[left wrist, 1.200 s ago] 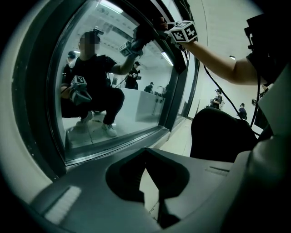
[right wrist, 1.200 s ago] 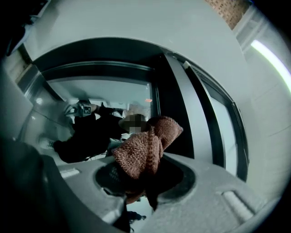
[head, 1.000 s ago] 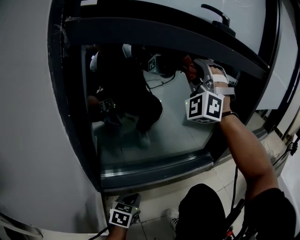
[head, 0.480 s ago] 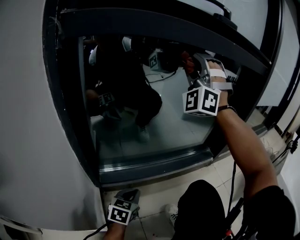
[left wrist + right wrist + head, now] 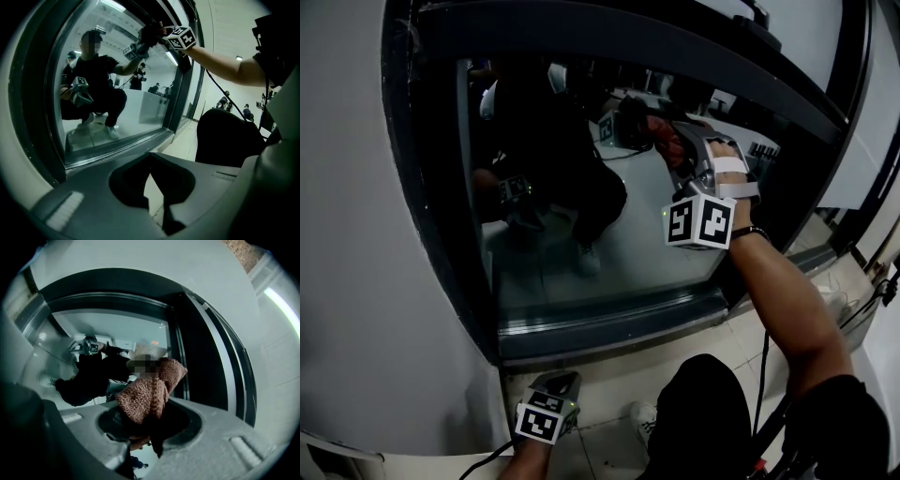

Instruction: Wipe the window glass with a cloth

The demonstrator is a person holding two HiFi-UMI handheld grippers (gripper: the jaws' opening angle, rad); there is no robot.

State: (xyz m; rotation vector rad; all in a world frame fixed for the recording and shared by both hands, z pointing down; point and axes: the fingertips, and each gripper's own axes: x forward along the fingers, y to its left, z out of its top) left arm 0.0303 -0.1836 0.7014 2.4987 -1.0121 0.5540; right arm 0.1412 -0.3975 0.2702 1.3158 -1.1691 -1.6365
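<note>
My left gripper (image 5: pixel 553 389) hangs low by the floor, below the sill (image 5: pixel 609 330), barely shifted over the last second; its jaws meet at the tips with nothing between them, so it plays no part in the wiping. Moving right, the window glass (image 5: pixel 609 253) has a wide unobstructed stretch toward its left edge and down to the sill (dark reflections only, nothing standing in the way). In the last second my right gripper (image 5: pixel 686 150) has slid a little leftward, away from the right post (image 5: pixel 787 178), while staying high under the top bar (image 5: pixel 628 47), which I read as a wiping stroke under way across the upper right of the pane. Its jaws are clamped on the brown cloth (image 5: pixel 145 399), which bulges out past the tips; it appears pressed to the glass, though I cannot confirm contact. Room is tight upward and rightward; leftward and downward are free.
</note>
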